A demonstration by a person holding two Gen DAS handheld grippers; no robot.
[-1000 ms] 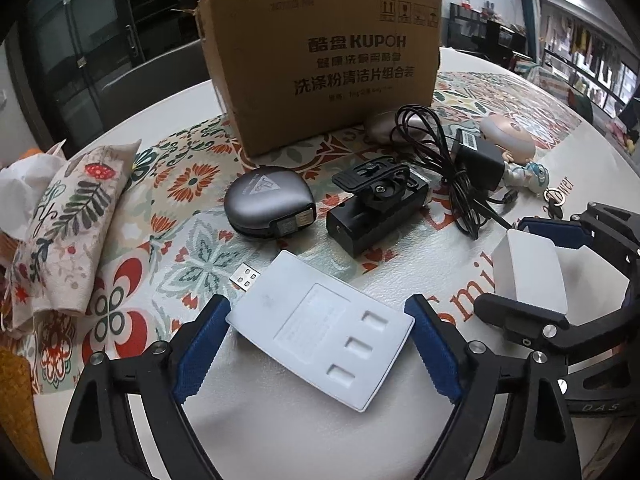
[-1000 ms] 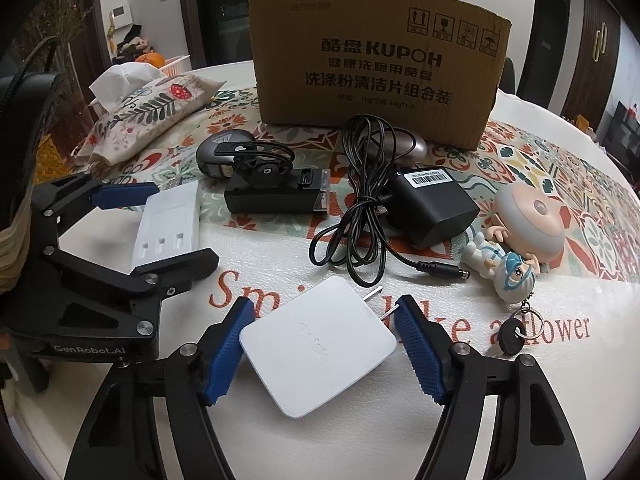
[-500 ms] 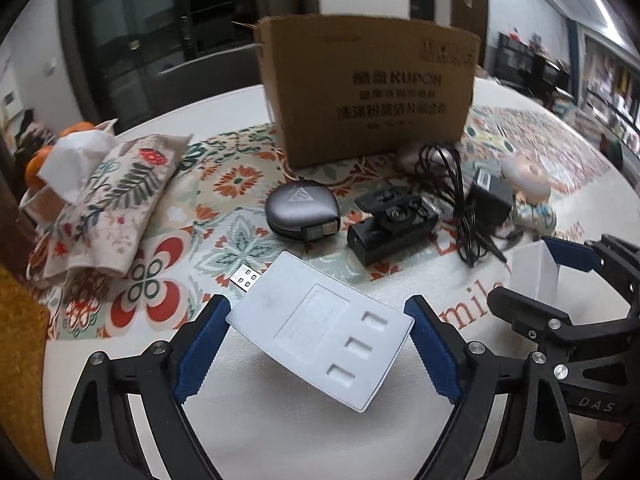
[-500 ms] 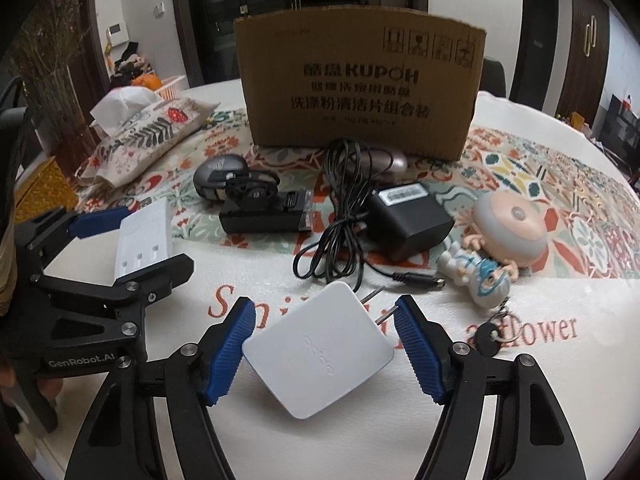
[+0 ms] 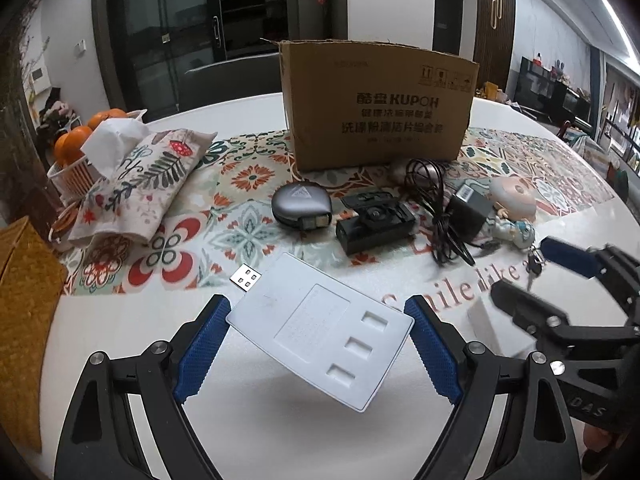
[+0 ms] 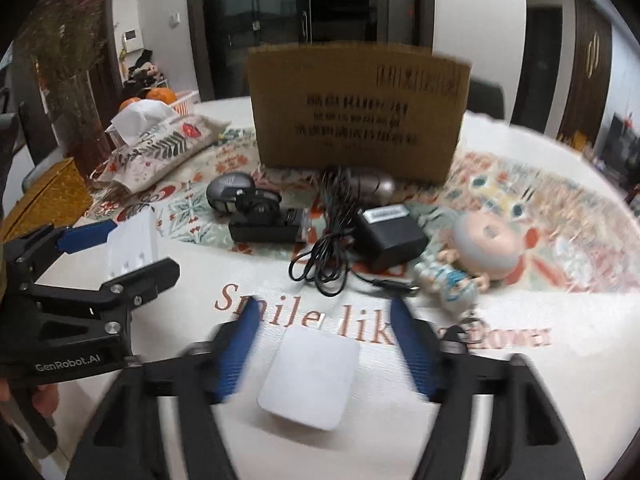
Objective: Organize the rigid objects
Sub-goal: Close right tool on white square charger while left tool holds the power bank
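Observation:
My left gripper (image 5: 316,344) is shut on a flat white USB hub (image 5: 320,336) and holds it above the table; it also shows in the right wrist view (image 6: 132,248). My right gripper (image 6: 324,344) is open. A white square charger (image 6: 310,376) lies on the table between its fingers, touching neither pad. The view is blurred. The cardboard box (image 5: 378,108) stands upright at the back. In front of it lie a grey round case (image 5: 300,202), a black mount (image 5: 374,226), a black adapter with cable (image 5: 466,212) and a doll keychain (image 5: 514,210).
A floral tissue pouch (image 5: 140,184) and a basket of oranges (image 5: 76,148) sit at the left. A woven basket (image 5: 24,292) is at the near left edge. A patterned runner (image 5: 240,184) covers the table's middle. The right gripper shows in the left wrist view (image 5: 560,292).
Both grippers have pulled back and risen from the objects. My right gripper has opened and let go of the white charger, which now lies on the table. The left still holds the hub.

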